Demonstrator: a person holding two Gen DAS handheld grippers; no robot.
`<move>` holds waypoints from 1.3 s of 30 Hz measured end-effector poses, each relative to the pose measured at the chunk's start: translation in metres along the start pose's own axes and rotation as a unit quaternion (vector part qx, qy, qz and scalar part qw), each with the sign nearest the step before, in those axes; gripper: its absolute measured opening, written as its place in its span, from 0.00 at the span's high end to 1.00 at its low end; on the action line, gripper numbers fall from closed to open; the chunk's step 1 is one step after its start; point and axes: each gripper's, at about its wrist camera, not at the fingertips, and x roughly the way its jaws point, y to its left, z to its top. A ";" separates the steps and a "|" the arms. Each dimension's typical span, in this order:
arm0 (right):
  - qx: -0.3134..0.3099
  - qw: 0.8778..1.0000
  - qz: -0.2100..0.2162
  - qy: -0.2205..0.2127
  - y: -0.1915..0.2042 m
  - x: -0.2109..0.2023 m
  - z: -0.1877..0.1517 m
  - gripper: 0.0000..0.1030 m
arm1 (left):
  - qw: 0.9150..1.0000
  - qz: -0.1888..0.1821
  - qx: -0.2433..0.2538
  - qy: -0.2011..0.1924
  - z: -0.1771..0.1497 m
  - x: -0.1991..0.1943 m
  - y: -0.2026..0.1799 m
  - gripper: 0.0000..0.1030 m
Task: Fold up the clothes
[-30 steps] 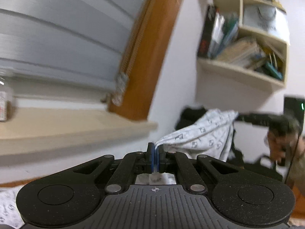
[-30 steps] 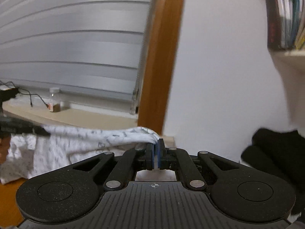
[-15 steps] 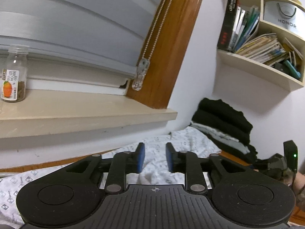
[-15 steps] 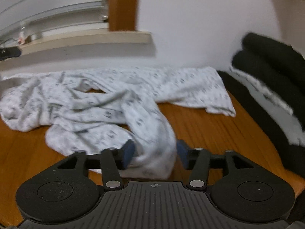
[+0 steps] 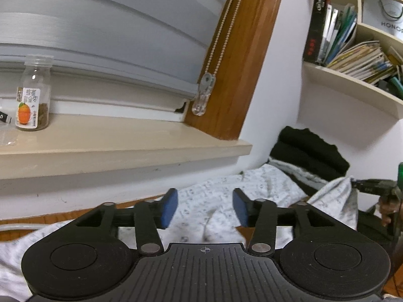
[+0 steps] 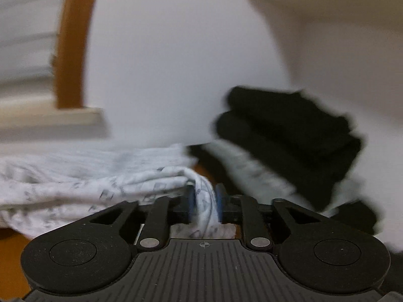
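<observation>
Item: white cotton garment with a small grey print (image 5: 219, 206), lying rumpled on the orange-brown wooden tabletop (image 6: 10, 236), spread from the near left to the far right below the windowsill.

Left gripper (image 5: 205, 207): jaws have just been opening; blue pads (image 5: 169, 207) spread wide, nothing pressed between them. The cloth lies below and beyond the pads, released onto the table.

Right gripper (image 6: 204, 202): jaws have just been closing; its pads pinch a bunched fold of the printed garment. In the left view the same fold rises in a peak toward that gripper at the far right edge. The right view is blurred, so the exact part of the garment gripped cannot be told.

Surroundings: stack of folded black and grey clothes (image 5: 309, 156) at the far right against the white wall; beige windowsill (image 5: 121, 143) with a small glass jar bearing an orange label (image 5: 32, 95); grey roller blind with bead chain (image 5: 221, 27); wall shelf of books (image 5: 352, 50).

Step in hand, as judged: re-gripping to draw the garment out flat before the first fold.

Handling notes: the right pinch looks thick, several layers together; a single edge or corner would give cleaner control. The left gripper likely needs a matching corner on the near side, then both should pull apart evenly, low over the table, to remove wrinkles. Keep the lifted cloth clear of the folded stack beside it.
</observation>
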 end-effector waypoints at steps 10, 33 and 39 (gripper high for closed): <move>0.130 0.986 0.102 0.016 0.014 -0.008 -0.034 0.46 | 1.000 0.022 0.008 0.019 -0.008 0.009 0.003 0.25; -0.035 0.942 0.318 0.105 0.144 0.069 -0.027 0.65 | 0.993 0.113 -0.012 0.041 -0.009 0.009 0.016 0.18; -0.049 0.938 0.329 0.103 0.147 0.070 -0.027 0.59 | 0.979 0.199 -0.036 0.028 -0.009 -0.045 0.020 0.18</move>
